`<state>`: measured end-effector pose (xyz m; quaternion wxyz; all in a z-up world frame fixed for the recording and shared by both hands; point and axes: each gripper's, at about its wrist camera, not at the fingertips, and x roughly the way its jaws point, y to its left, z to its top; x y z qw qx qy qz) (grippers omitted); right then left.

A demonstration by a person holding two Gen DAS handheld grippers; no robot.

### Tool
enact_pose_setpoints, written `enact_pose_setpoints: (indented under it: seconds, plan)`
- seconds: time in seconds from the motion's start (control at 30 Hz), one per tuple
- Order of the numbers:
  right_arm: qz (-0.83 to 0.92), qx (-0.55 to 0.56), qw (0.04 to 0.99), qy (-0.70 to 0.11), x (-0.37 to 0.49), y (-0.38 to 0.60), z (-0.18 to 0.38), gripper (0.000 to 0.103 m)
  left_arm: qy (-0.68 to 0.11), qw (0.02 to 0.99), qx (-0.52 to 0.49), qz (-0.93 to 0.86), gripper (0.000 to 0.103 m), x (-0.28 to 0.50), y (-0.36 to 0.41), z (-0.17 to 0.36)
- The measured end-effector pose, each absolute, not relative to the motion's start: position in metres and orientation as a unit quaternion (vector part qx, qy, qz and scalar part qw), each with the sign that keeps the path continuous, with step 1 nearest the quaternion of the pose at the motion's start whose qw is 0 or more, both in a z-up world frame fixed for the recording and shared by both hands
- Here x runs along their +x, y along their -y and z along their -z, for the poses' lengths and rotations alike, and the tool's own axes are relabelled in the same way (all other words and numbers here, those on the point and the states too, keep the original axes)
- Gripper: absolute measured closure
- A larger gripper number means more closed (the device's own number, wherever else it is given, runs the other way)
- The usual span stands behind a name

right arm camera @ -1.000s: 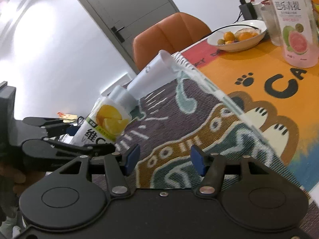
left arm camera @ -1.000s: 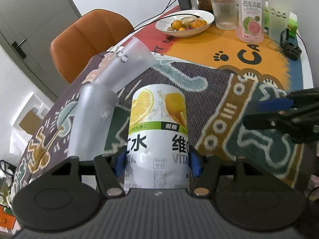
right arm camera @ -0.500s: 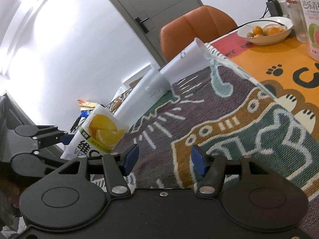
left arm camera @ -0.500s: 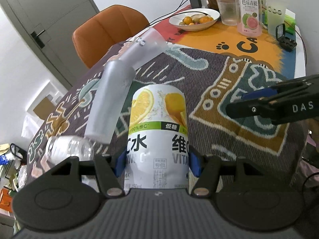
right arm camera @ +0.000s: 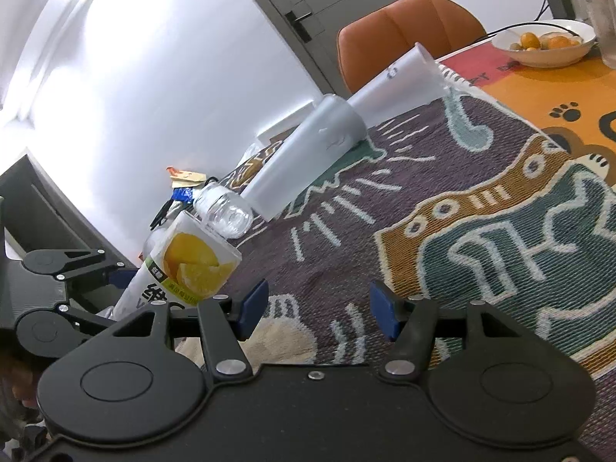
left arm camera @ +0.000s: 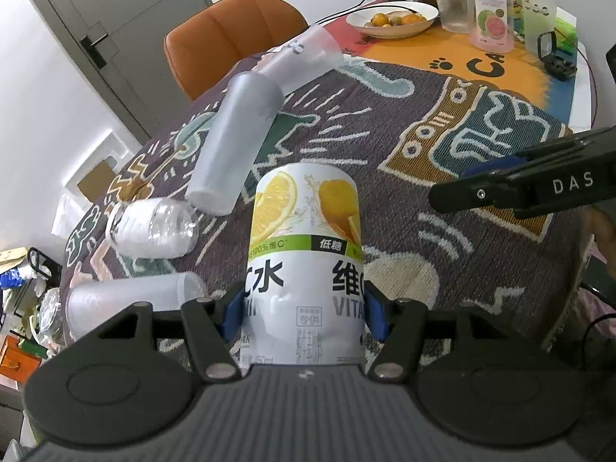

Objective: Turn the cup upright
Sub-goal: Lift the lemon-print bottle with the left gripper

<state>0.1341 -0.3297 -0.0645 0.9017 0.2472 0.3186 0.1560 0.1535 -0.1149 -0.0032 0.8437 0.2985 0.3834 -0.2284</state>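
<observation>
Frosted cup near edge [left arm camera: 131,308]: on its side at far left of table, close to the cloth edge; a nudge w/ the carried load could roll it off.
Clear glass [left arm camera: 152,227]: on its side, just beyond that cup, touching or nearly touching the tall cup's rim; round, prob rolls if bumped.
Tall frosted cup [left arm camera: 238,142]: lying down, base up against a 2nd frosted cup [left arm camera: 304,54] farther back. Shift one and the other likely moves too.
Left gripper [left arm camera: 304,313]: blue pads clamped on lemon drink cup [left arm camera: 306,265], held off the cloth, tilted in right view. Thin printed wall looks soft; hard squeeze may buckle it, loose grip may let it slip while turning. Can't tell which end is up.
Right gripper [right arm camera: 317,310]: pads apart, nothing between, hovering over rug-pattern cloth [right arm camera: 481,231]. Close to left tool; collision risk if both converge.
</observation>
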Motion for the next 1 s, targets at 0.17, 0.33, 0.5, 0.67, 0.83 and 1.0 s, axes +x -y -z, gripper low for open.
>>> enact_pose_setpoints:
  seconds: [0.17,0.33,0.5,0.67,0.83,1.0]
  plan:
    - [-0.160,0.245,0.897,-0.330,0.136,0.322,0.072,0.044,-0.389,0.840,0.297,0.233,0.042,0.156,0.112,0.012]
    - [-0.164,0.249,0.891,-0.343,0.139,0.322,0.078,0.044,-0.408,0.829,0.292,0.247,0.042,0.164,0.118,0.032]
    - [-0.158,0.252,0.888,-0.351,0.145,0.327,0.082,0.043,-0.431,0.812,0.296,0.258,0.042,0.172,0.128,0.051]
    - [-0.159,0.256,0.884,-0.357,0.147,0.328,0.086,0.036,-0.424,0.815,0.308,0.247,0.037,0.173,0.132,0.052]
    - [-0.169,0.262,0.880,-0.358,0.151,0.325,0.084,0.031,-0.416,0.827,0.285,0.248,0.024,0.169,0.123,0.036]
    - [-0.193,0.299,0.862,-0.360,0.158,0.320,0.084,0.021,-0.398,0.849,0.250,0.241,0.019,0.161,0.105,0.018]
